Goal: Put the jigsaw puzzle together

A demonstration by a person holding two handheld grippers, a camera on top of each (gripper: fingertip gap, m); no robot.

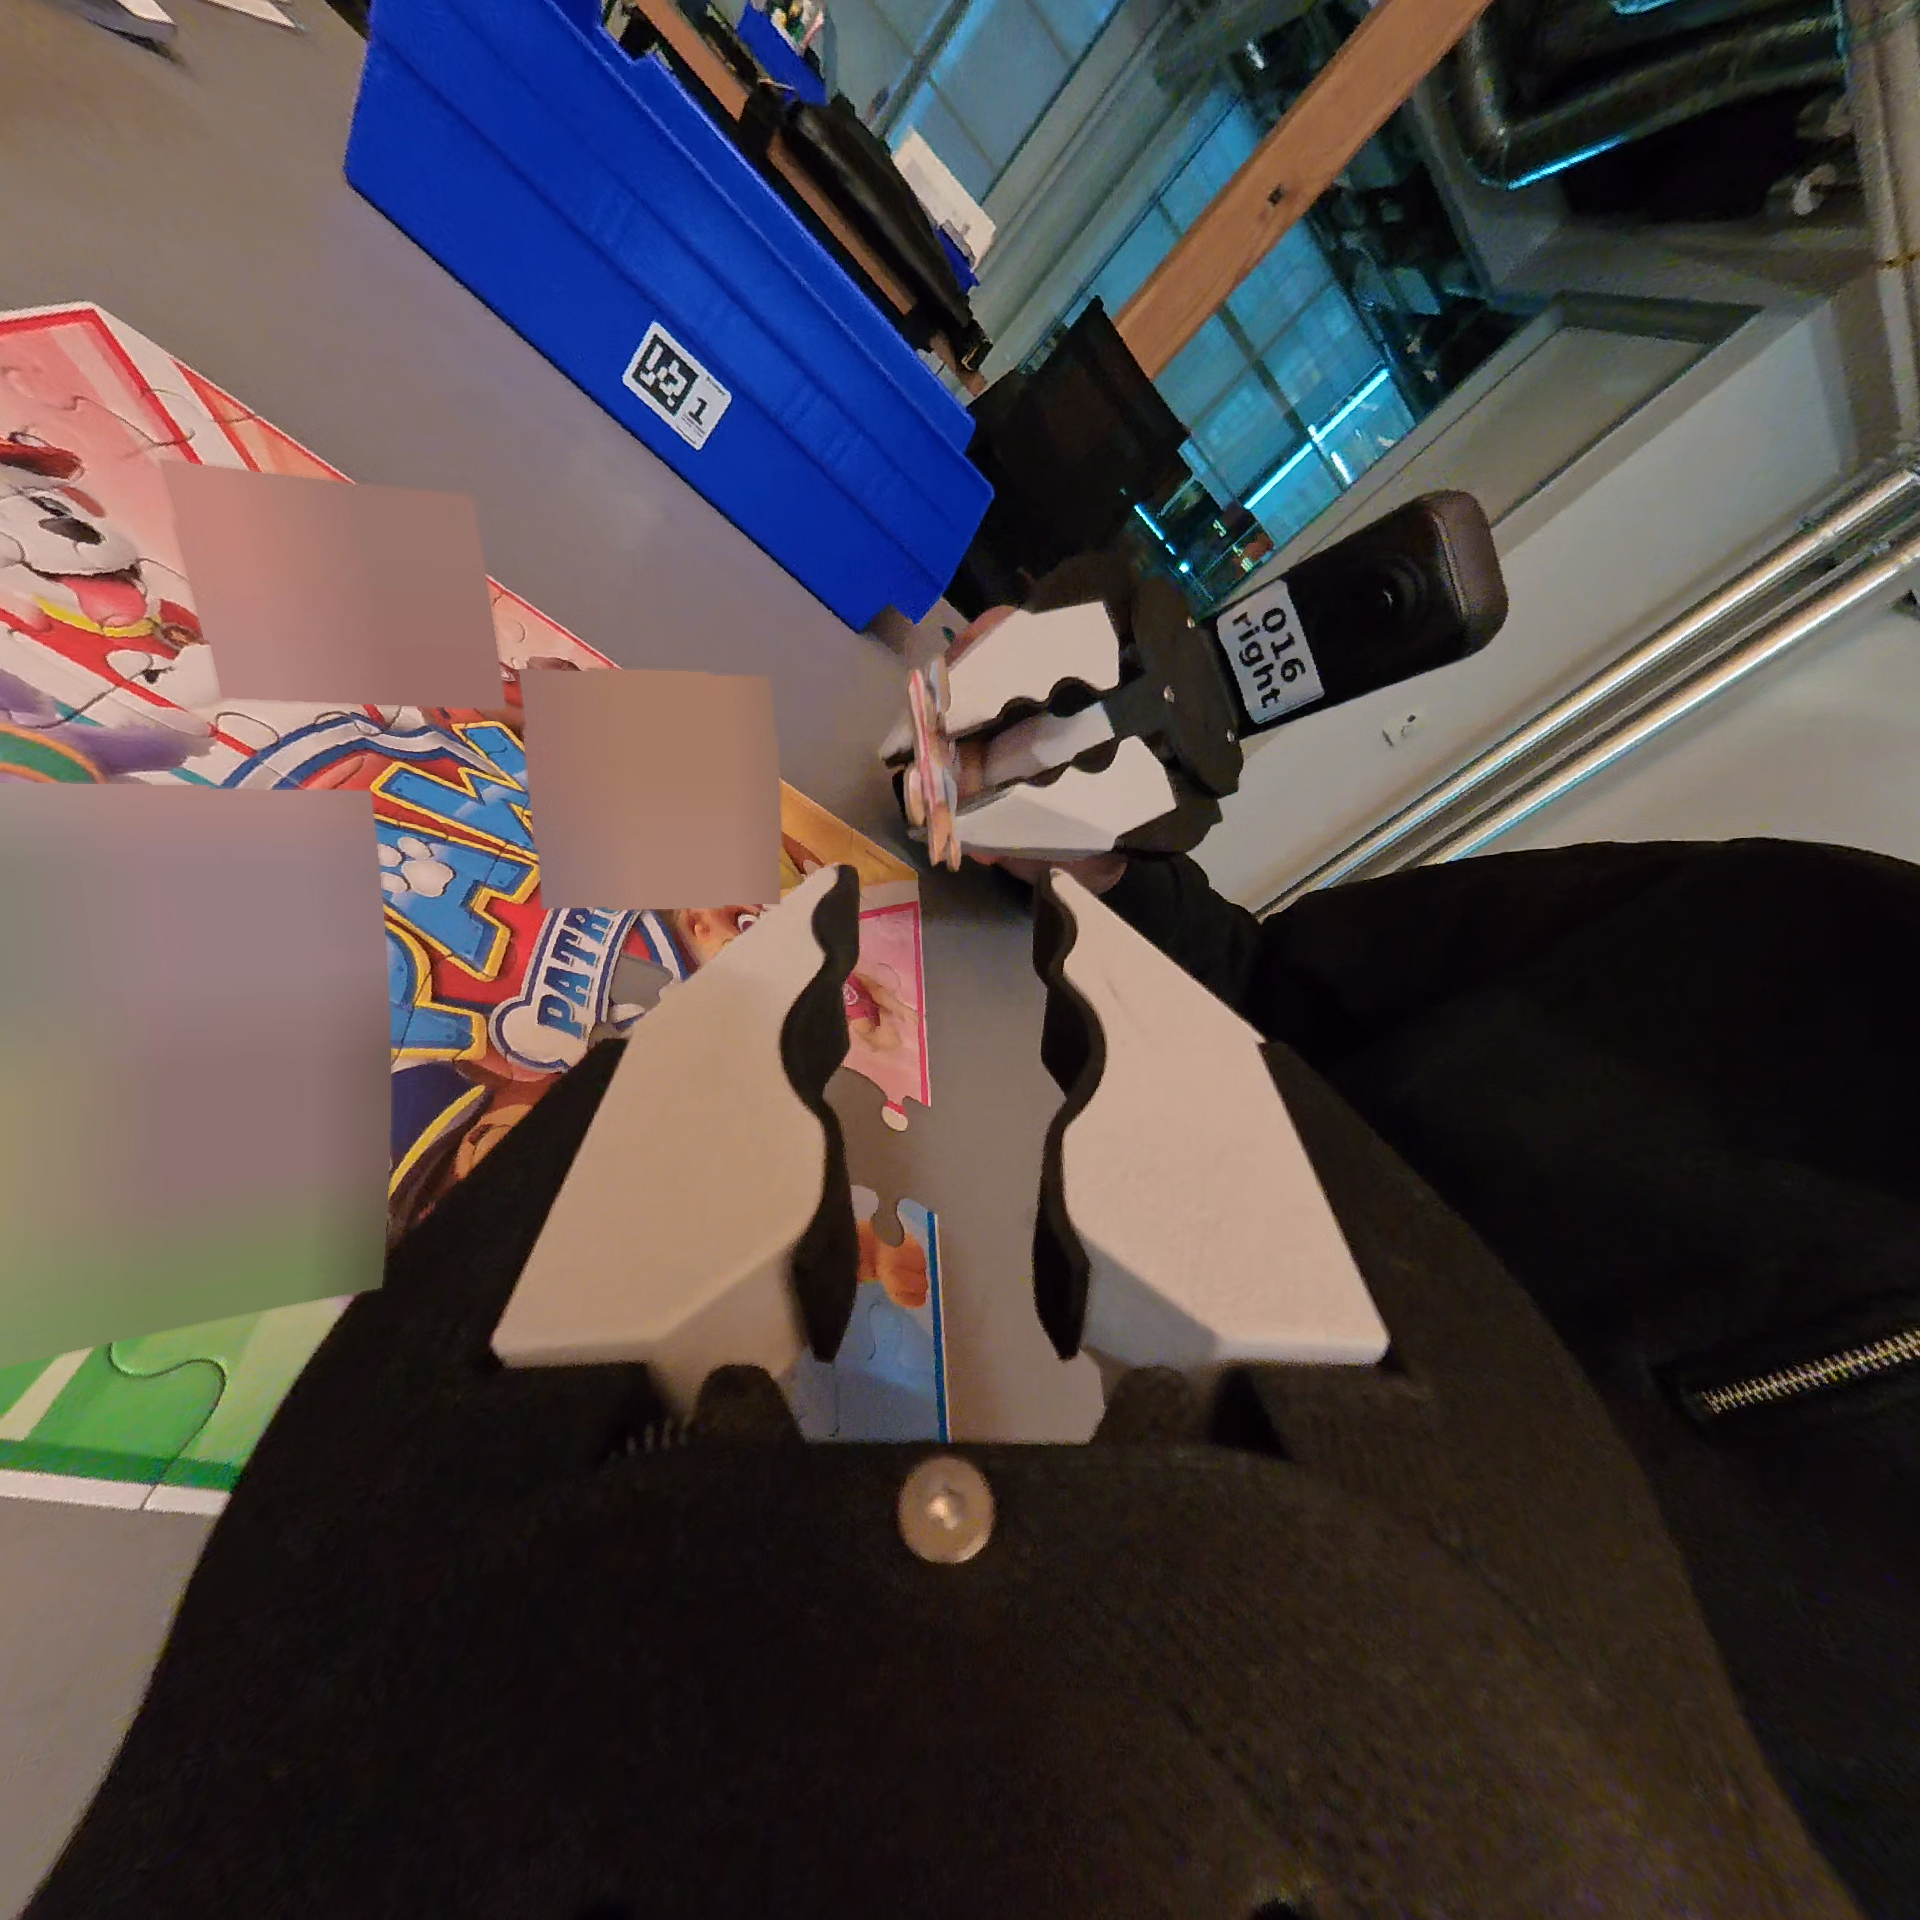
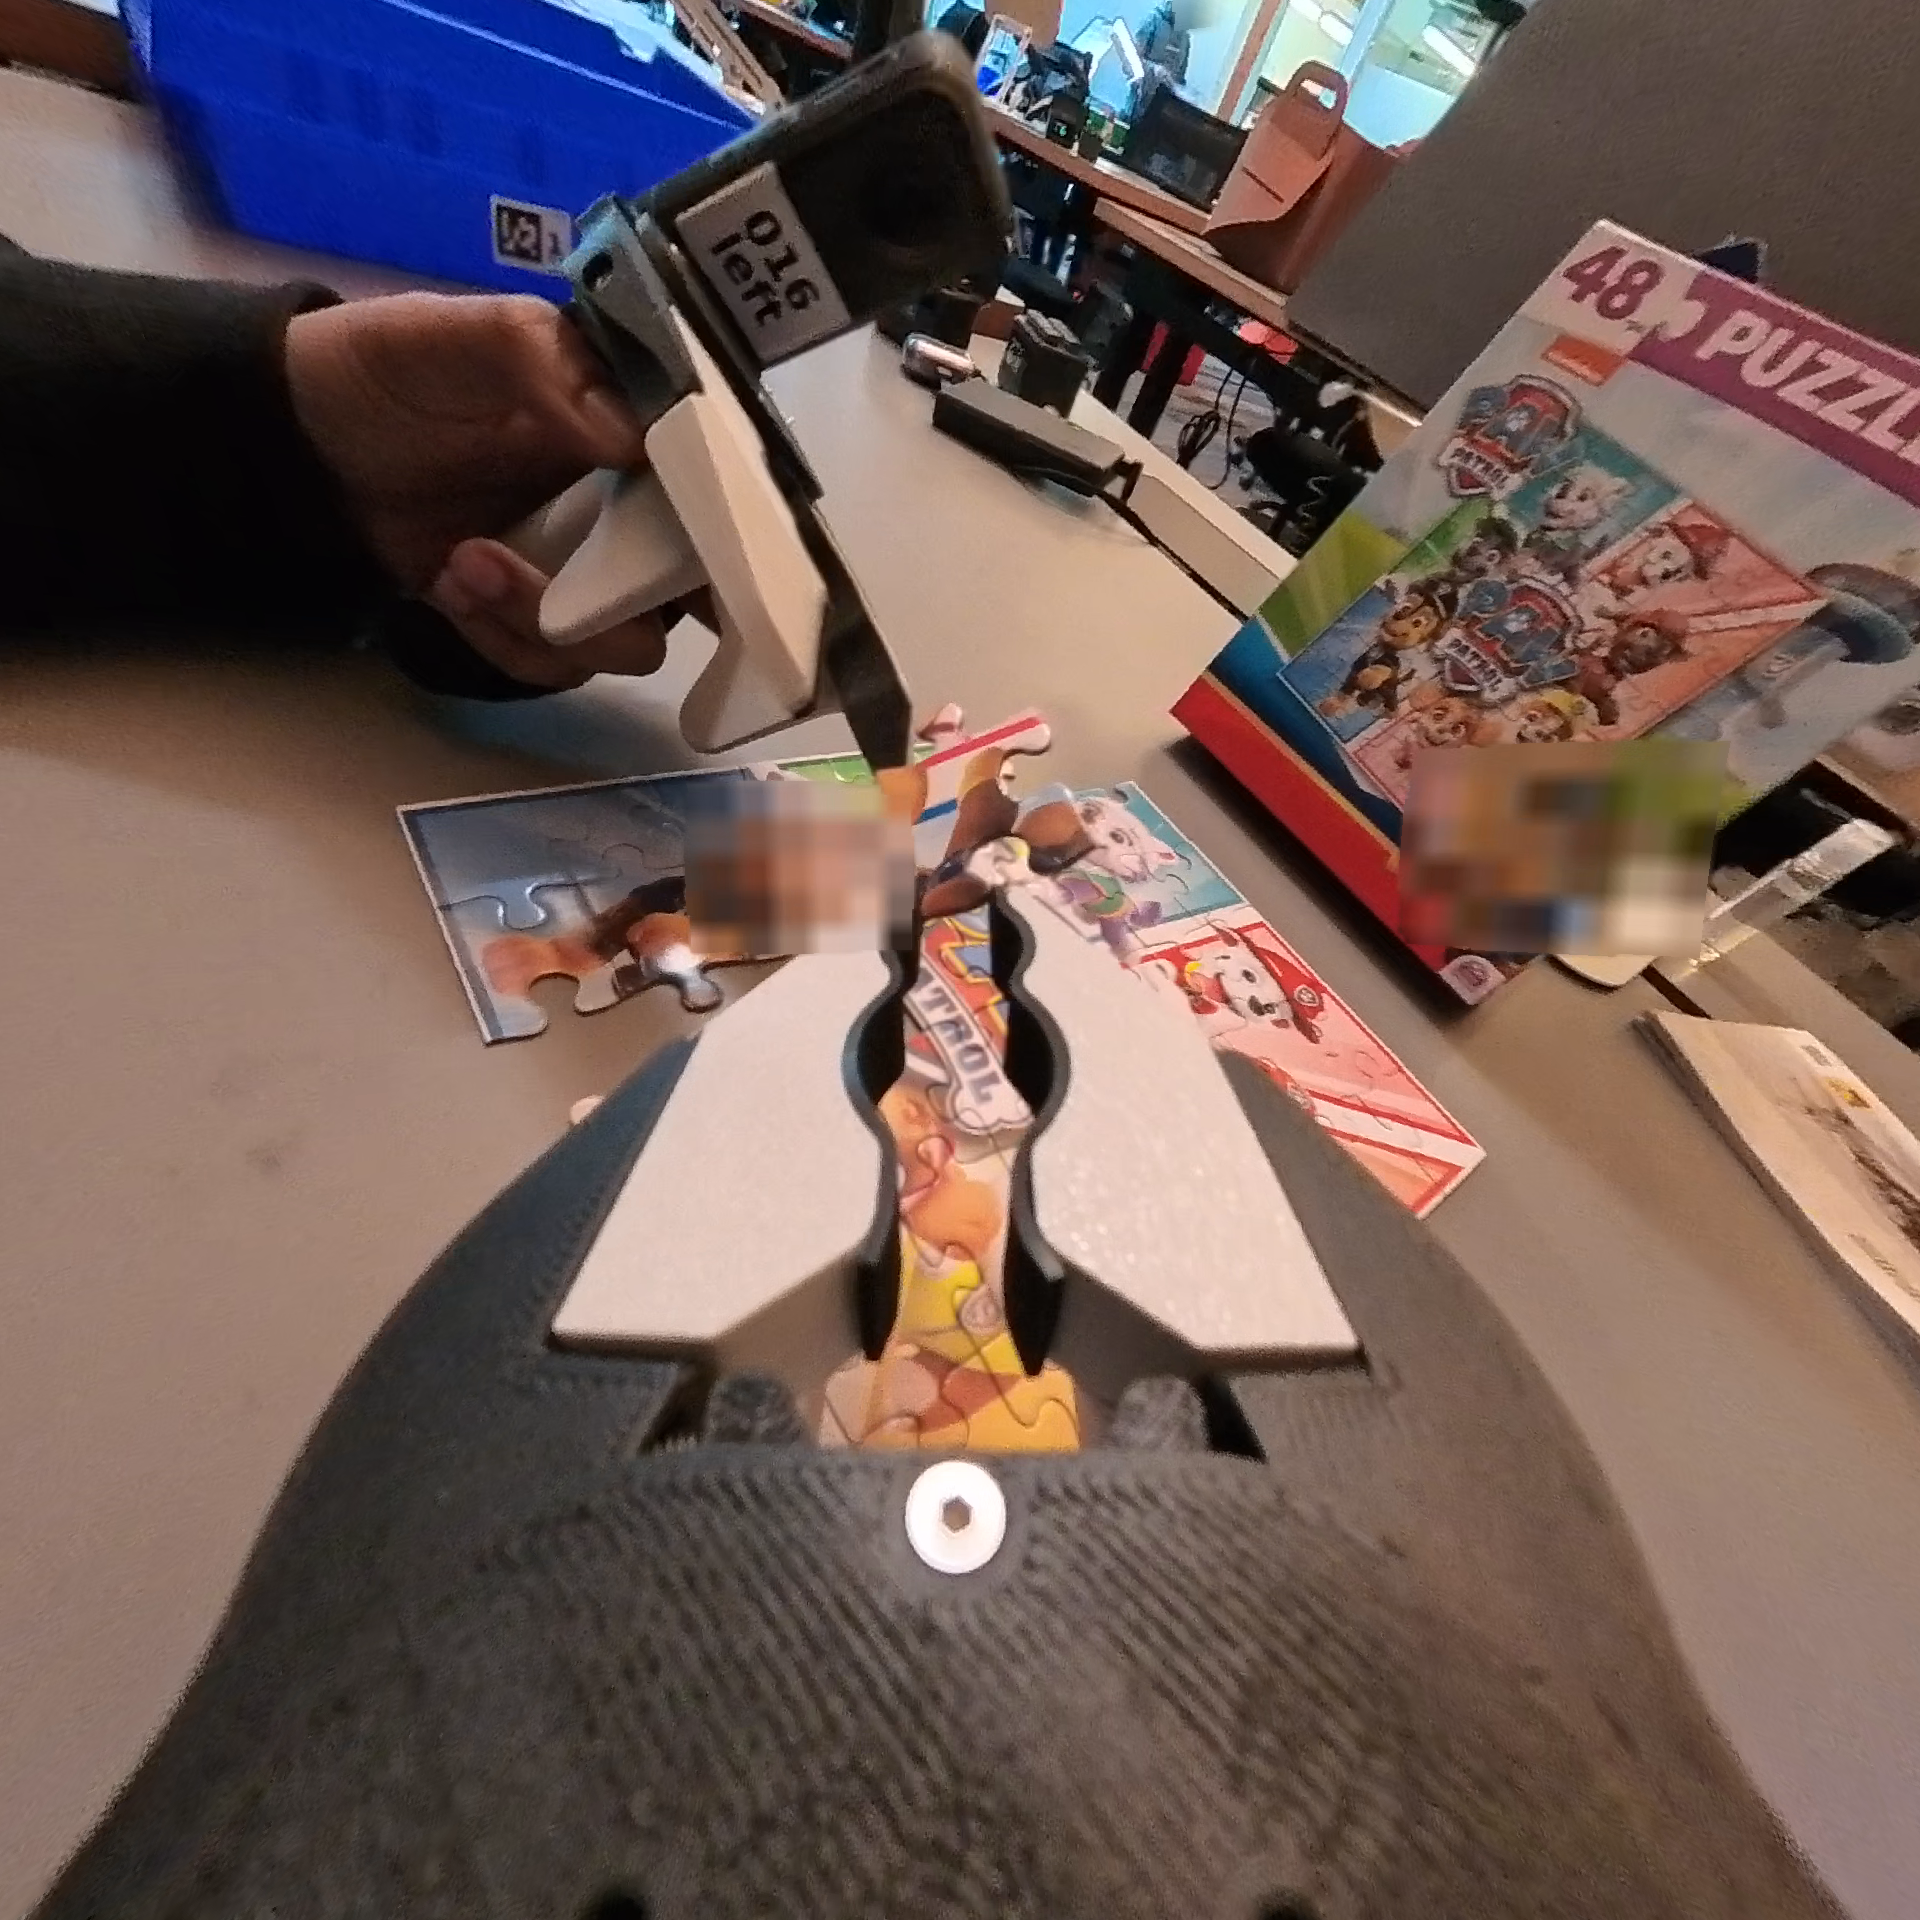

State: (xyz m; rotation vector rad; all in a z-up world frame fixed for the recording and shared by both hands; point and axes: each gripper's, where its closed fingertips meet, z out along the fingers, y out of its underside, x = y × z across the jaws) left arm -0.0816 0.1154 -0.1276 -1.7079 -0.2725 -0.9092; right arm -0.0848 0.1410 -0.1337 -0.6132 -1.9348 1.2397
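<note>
Right wrist view: a puzzle piece [image 2: 971,821] is pinched upright at the tips of the right tongs [image 2: 956,914], above the part-built puzzle [image 2: 1299,1049] on the tabletop [image 2: 208,1039]. The left tongs [image 1: 945,894] are seen spread, apparently bare, over the puzzle's edge. Beyond stand a box [image 2: 1558,582] and a blue bin [image 1: 644,270].

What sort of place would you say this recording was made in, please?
Probably an office-style workshop or lab: a grey work table carries a blue storage crate bearing a printed marker tag, further desks with electronics and cables stand behind, and glazed partitions run along the room.
</note>
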